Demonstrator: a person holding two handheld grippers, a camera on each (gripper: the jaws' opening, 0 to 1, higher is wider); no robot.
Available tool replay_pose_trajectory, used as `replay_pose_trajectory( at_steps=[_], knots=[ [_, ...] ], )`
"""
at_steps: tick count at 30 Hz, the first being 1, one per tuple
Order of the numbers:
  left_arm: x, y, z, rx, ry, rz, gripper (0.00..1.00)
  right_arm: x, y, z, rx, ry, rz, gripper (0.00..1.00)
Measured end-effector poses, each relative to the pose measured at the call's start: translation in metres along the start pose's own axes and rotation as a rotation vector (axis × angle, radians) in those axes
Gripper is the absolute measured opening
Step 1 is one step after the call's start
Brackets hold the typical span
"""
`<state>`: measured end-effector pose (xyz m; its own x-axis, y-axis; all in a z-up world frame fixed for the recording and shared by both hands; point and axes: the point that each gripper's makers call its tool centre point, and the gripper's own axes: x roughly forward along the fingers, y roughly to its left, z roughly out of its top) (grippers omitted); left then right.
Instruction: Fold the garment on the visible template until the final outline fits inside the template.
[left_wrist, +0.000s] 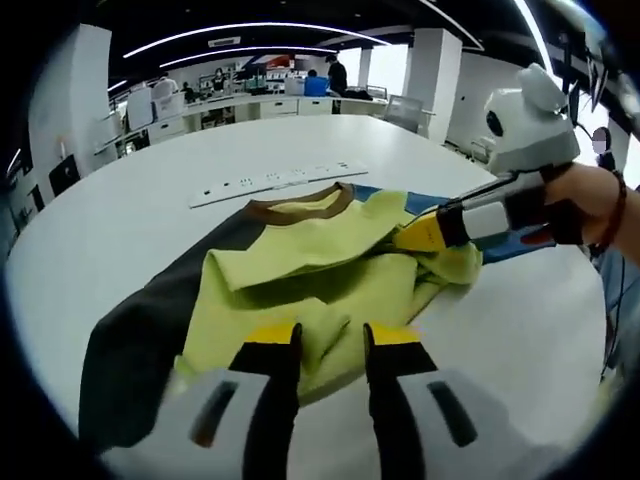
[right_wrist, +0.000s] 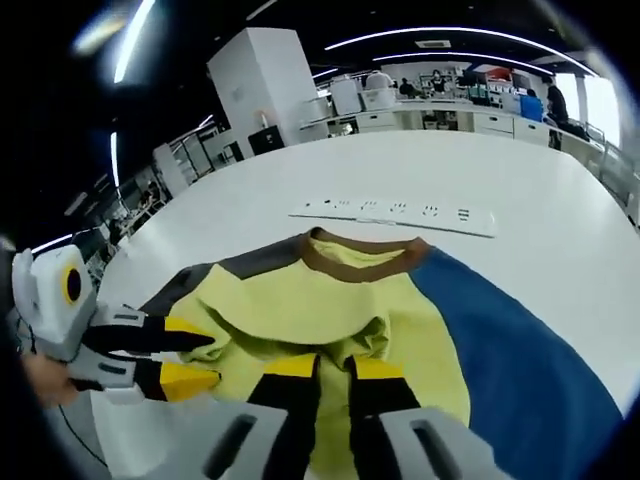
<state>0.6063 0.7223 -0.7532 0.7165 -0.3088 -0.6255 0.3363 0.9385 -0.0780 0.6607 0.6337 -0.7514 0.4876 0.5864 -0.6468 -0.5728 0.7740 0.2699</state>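
Observation:
A yellow-green shirt (left_wrist: 300, 290) (right_wrist: 310, 305) with a brown collar (left_wrist: 300, 208) (right_wrist: 360, 258), a dark grey sleeve (left_wrist: 140, 330) and a blue sleeve (right_wrist: 520, 360) lies rumpled on the white round table (left_wrist: 120, 230). My left gripper (left_wrist: 332, 338) (right_wrist: 205, 360) stands open at the shirt's near edge, with a fold of yellow cloth between its jaws. From the right, my right gripper (left_wrist: 425, 232) (right_wrist: 335, 368) is shut on a bunched fold of the yellow cloth, held by a person's hand (left_wrist: 585, 195).
A long white power strip (left_wrist: 280, 180) (right_wrist: 395, 212) lies on the table just beyond the collar. Bare white tabletop (right_wrist: 560, 200) surrounds the shirt. Desks, pillars and people stand far back in the room.

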Motion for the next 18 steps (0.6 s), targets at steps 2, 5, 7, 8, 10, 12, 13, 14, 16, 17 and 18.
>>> replay_pose_trajectory(
  at_steps=[2,5,7,8,10,12,13,14,16,17,18],
  knots=[
    [0.000,0.004,0.001,-0.025,-0.010,0.008,0.17,0.000,0.000,0.000,-0.001,-0.001,-0.001,0.02],
    [-0.004,0.005,0.005,-0.072,-0.037,-0.005,0.09,-0.004,-0.002,0.002,0.003,-0.009,-0.003,0.00],
    [-0.011,0.004,0.010,-0.081,-0.065,-0.019,0.01,-0.008,-0.002,0.003,-0.001,-0.012,-0.004,0.00],
    [-0.014,0.004,0.015,-0.077,-0.087,-0.026,0.01,-0.009,-0.003,0.004,-0.001,-0.013,-0.004,0.00],
    [-0.019,0.002,0.015,-0.058,-0.078,-0.037,0.00,-0.013,-0.003,0.004,0.001,-0.016,-0.003,0.00],
    [-0.024,0.002,0.015,-0.050,-0.075,-0.045,0.00,-0.018,-0.002,0.004,0.004,-0.015,-0.001,0.00],
    [-0.027,0.002,0.016,-0.050,-0.078,-0.047,0.00,-0.021,-0.001,0.004,0.002,-0.016,0.001,0.00],
    [-0.031,0.002,0.017,-0.049,-0.083,-0.050,0.00,-0.026,0.000,0.004,0.002,-0.018,0.004,0.00],
    [-0.041,0.002,0.017,-0.027,-0.079,-0.052,0.00,-0.034,0.001,0.003,0.002,-0.021,0.006,0.00],
    [-0.045,0.003,0.017,-0.013,-0.077,-0.051,0.00,-0.038,0.001,0.003,-0.002,-0.022,0.005,0.00],
    [-0.052,0.004,0.016,-0.002,-0.078,-0.049,0.00,-0.044,0.001,0.002,-0.010,-0.026,0.003,0.00]
  ],
)
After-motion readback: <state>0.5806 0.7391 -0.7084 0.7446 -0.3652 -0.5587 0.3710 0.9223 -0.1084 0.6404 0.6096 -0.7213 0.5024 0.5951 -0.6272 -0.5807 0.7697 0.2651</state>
